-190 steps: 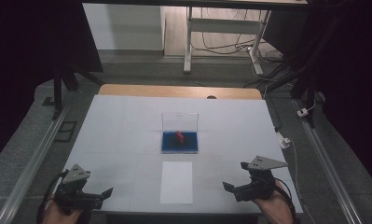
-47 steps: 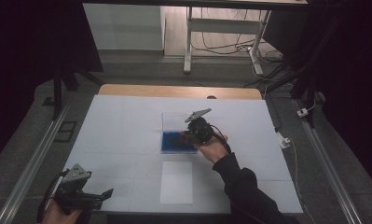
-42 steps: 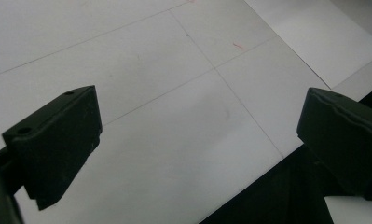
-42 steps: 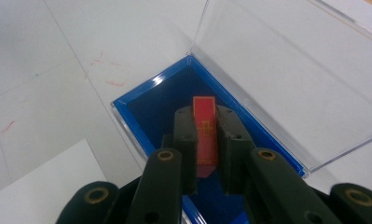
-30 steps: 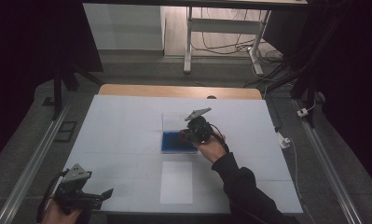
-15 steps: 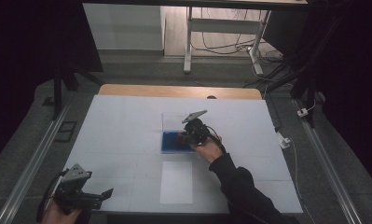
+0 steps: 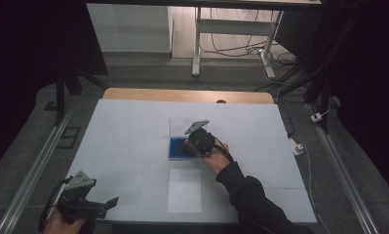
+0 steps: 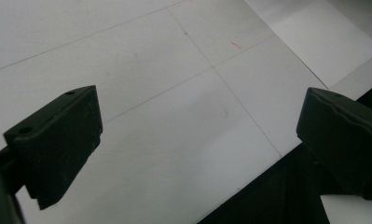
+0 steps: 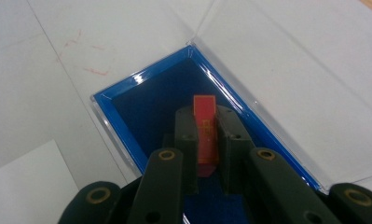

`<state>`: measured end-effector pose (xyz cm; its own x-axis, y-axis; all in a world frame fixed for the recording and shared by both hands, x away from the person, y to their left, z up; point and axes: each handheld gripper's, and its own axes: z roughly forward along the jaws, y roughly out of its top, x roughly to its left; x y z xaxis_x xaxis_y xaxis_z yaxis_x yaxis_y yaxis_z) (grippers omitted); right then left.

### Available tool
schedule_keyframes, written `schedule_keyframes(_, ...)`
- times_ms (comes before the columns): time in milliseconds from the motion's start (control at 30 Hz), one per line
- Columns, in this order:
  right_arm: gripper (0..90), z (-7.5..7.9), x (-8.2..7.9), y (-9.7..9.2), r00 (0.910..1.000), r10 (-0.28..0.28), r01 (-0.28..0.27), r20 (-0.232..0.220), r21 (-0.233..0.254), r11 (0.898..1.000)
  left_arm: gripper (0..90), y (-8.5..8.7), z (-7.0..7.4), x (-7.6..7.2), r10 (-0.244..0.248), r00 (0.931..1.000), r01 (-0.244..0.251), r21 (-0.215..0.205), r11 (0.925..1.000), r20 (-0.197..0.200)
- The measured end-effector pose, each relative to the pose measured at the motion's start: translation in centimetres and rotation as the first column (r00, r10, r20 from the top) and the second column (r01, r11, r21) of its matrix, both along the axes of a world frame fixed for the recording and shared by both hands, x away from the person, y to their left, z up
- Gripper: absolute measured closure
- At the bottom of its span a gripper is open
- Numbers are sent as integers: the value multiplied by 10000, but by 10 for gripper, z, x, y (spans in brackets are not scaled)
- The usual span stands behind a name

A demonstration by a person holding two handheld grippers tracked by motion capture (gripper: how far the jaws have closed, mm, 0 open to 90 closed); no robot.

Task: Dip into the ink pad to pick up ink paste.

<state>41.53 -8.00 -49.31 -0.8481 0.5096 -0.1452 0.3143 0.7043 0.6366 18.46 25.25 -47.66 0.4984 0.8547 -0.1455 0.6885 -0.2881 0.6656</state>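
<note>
The right hand-held gripper (image 9: 206, 135) reaches into the clear plastic box with the blue lining (image 9: 127, 100), its jaws pinched tight on a small flat red-orange block (image 9: 205, 122) that stands upright between them over the dark blue floor. From the high view, that box (image 7: 178, 148) sits mid-tabletop (image 7: 124, 126), just beyond a white paper sheet (image 7: 184, 190). The left hand-held gripper (image 7: 102, 204) waits at the near left corner, jaws spread wide, nothing between them.

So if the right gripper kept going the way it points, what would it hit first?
Probably the blue floor of the clear box. The right gripper, shut on the red piece, points down into it; depth is hard to judge.
</note>
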Motion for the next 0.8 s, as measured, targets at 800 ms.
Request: schedule_keyframes(800,807,-3,2,-5,9994,-194,211,-293,606,9979,8,0,0,1,-6,10000,6,-17,10000,-71)
